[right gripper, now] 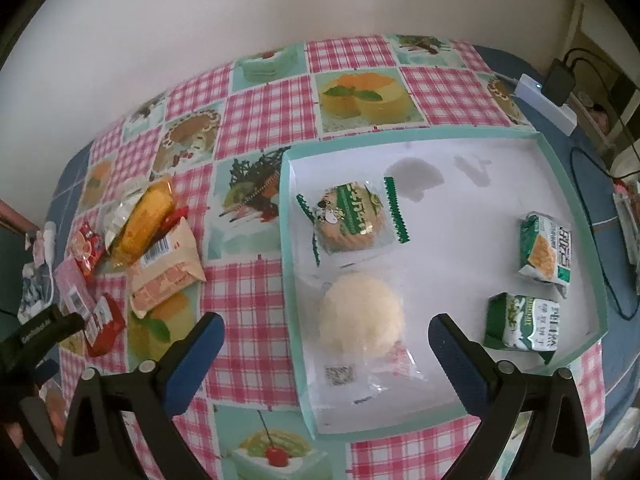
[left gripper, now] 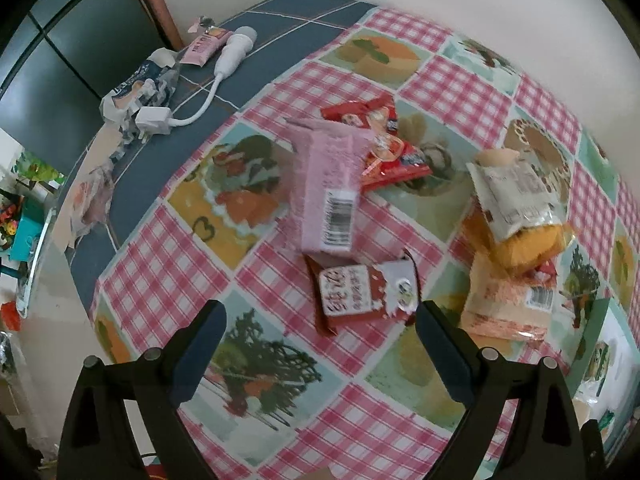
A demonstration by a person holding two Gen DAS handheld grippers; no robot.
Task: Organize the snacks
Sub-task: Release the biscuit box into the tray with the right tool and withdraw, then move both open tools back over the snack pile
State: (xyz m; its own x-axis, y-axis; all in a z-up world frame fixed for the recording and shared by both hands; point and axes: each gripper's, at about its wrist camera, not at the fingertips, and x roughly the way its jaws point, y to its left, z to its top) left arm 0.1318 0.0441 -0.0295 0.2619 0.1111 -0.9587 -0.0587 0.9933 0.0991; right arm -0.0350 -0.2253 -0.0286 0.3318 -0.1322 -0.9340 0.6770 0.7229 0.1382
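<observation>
A pile of snacks lies on the checked tablecloth (left gripper: 192,264): a pink packet (left gripper: 328,188), red packets (left gripper: 380,152), a brown-red packet with a white label (left gripper: 360,296), a yellow cake in its wrapper (left gripper: 520,216) and a peach packet (left gripper: 508,304). My left gripper (left gripper: 320,320) hangs open above the brown-red packet, holding nothing. To the right stands a white tray with a turquoise rim (right gripper: 460,248). It holds a round cookie packet (right gripper: 352,216), a pale bun in clear wrap (right gripper: 360,324) and two green packets (right gripper: 546,246) (right gripper: 520,322). My right gripper (right gripper: 326,328) is open over the bun, pads apart from it.
On the blue part of the table at the back left lie a white charger with its cable (left gripper: 192,116), crumpled wrappers (left gripper: 136,92) and a small pink packet (left gripper: 204,46). A white power strip (right gripper: 548,98) sits beyond the tray's far right corner. A wall runs behind the table.
</observation>
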